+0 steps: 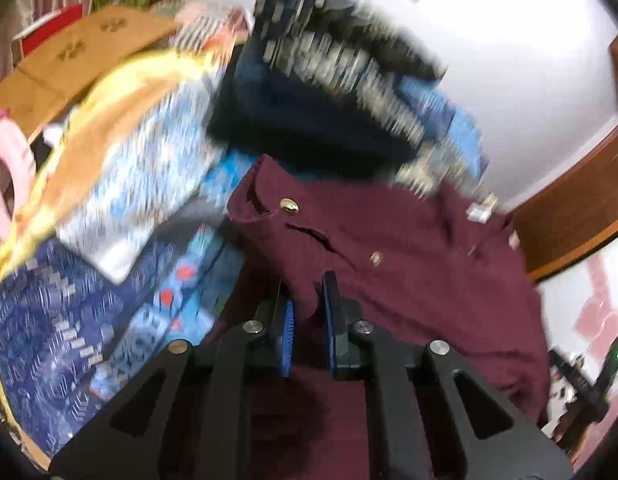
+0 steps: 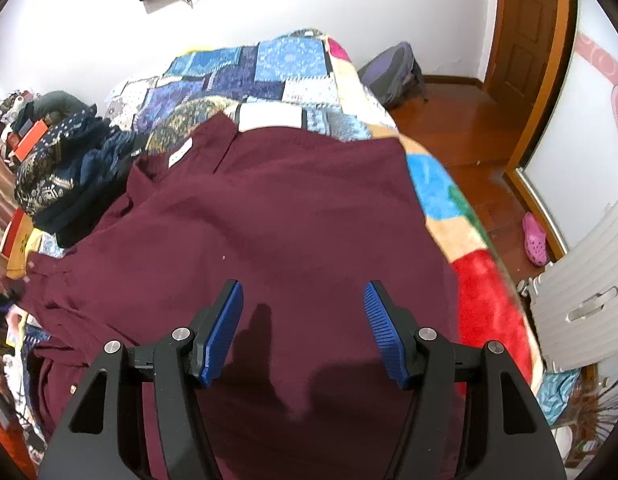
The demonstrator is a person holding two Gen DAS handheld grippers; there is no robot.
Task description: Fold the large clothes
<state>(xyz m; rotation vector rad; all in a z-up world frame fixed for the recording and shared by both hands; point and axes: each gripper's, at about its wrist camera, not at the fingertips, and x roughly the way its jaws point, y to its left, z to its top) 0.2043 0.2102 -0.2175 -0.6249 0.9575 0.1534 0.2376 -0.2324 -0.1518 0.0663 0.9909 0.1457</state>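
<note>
left view is all motion blur, the dark patterned clothes pile (image 1: 341, 80) is just smeared, and the maroon shirt (image 2: 269, 220) hem runs off the bottom edge

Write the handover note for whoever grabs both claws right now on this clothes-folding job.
Left claw: shut on a fold of the maroon shirt, near its button placket; the view is motion-blurred.
Right claw: open, holding nothing, above the shirt's plain back panel.
The shirt lies spread over the patchwork blanket on the bed, collar end toward the wall. A heap of dark patterned clothes sits beside it, unfolded.
Done: shirt laid out, one edge gripped.
Left: carry that edge across to make the fold, probably steady the cloth with the right claw, finish the folds, then take on the heap.
</note>
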